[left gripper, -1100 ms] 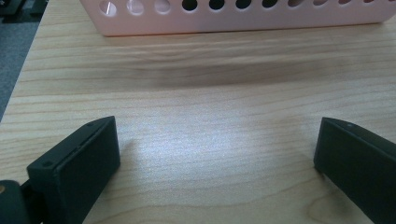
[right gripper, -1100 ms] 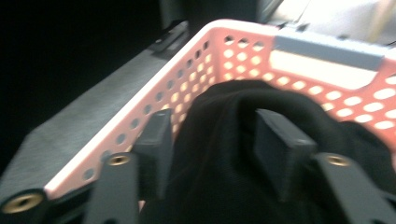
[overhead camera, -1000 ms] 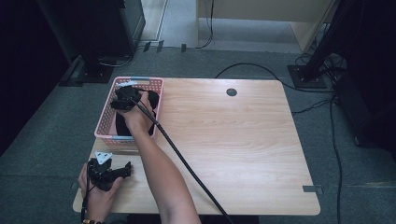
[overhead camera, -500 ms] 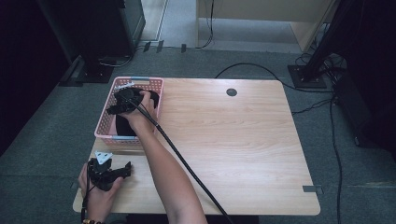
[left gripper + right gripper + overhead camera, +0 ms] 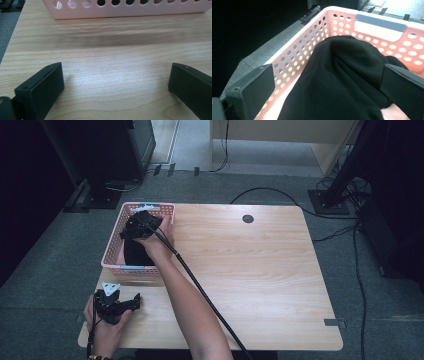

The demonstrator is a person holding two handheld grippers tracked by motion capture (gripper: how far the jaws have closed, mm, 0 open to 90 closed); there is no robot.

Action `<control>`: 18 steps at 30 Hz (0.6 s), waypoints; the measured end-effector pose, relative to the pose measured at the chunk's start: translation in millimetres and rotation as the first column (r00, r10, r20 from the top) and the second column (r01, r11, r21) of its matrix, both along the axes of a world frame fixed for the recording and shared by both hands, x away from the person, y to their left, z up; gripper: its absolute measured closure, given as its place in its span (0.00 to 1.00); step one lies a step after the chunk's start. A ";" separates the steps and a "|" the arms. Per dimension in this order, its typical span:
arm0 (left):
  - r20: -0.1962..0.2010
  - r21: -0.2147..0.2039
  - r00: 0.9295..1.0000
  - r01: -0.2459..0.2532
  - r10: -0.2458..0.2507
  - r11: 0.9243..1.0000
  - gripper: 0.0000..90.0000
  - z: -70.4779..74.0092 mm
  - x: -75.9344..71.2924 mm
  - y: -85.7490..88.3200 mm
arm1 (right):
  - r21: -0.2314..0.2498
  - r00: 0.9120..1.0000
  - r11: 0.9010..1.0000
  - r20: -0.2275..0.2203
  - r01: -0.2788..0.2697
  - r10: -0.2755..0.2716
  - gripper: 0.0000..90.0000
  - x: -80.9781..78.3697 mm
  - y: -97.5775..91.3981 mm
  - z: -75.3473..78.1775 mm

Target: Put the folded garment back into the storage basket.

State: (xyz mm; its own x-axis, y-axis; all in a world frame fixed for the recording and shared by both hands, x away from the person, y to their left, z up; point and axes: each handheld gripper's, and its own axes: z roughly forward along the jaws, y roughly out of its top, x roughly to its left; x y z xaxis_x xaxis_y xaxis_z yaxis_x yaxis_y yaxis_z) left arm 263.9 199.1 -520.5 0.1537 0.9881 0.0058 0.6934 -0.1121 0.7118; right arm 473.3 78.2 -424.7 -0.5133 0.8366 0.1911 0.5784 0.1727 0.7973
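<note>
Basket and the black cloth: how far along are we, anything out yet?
Nothing looks done: the black cloth lies in the pink basket, none on the table. In hand: the right gripper is over the basket, jaws open around the cloth, not closed. The left gripper rests open on bare wood. Gripping and lifting out probably remain.

Light wooden table [image 5: 260, 270] on grey carpet [image 5: 60, 265], black cables [image 5: 350, 227] beyond.

one pink basket [image 5: 112, 255], one black cloth [image 5: 342, 82], one wooden table [image 5: 270, 270], two grippers
</note>
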 end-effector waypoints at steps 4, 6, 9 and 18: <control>0.000 0.000 1.000 0.000 0.000 1.000 0.00 0.0 0.0 0.0 | 0.006 1.000 1.000 0.015 0.010 -0.010 0.00 -1.7 -10.8 2.3; 0.000 0.000 1.000 0.000 0.000 1.000 0.00 0.0 0.0 0.0 | 0.009 1.000 1.000 0.013 0.017 -0.017 0.00 -2.0 -16.2 3.4; 0.000 0.002 1.000 0.001 -0.001 1.000 0.00 0.0 0.1 0.1 | 0.012 1.000 1.000 0.009 0.028 -0.028 0.00 -2.0 -24.1 5.2; 0.001 -0.002 1.000 -0.002 0.002 1.000 0.00 -0.1 0.1 -0.2 | 0.020 0.998 0.998 0.007 0.065 -0.065 0.00 -3.8 -51.5 2.3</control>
State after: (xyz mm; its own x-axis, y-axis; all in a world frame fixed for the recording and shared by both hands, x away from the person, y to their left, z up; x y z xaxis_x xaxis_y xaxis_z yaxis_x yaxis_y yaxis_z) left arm 264.0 198.9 -520.6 0.1514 0.9885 0.0045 0.6928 -0.1093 0.7128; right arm 469.5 26.7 -422.4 -0.4594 0.8643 0.2048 0.5820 0.1187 0.8045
